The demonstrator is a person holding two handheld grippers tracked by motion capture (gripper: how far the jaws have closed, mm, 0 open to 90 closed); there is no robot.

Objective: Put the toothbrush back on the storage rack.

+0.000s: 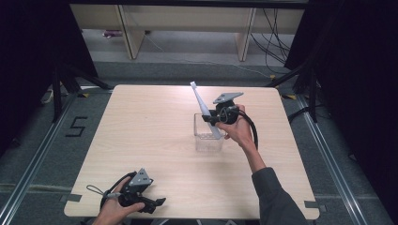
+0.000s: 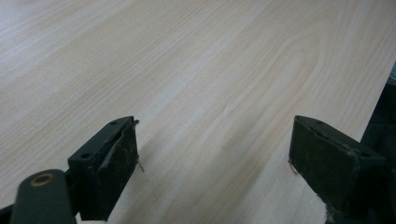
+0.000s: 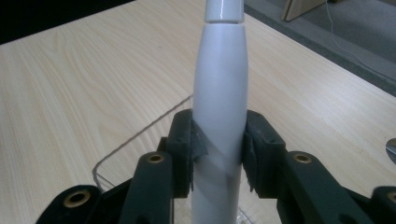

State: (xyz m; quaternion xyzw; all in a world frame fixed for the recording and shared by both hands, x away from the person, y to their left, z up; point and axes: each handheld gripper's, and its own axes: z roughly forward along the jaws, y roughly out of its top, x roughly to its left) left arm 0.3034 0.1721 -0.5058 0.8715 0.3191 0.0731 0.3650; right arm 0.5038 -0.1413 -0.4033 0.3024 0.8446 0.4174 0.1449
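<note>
Right gripper (image 3: 218, 154) clamps a white electric toothbrush (image 3: 219, 93) over the clear box (image 1: 208, 137); left gripper (image 2: 215, 158) gapes wide.

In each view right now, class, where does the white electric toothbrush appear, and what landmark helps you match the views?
High view: white toothbrush centre-right, tilted, lower end in the clear box, clamped by the right gripper.
Left gripper view: bare wooden table; no toothbrush.
Right gripper view: toothbrush upright at centre.
Shared landmark: the table.
</note>
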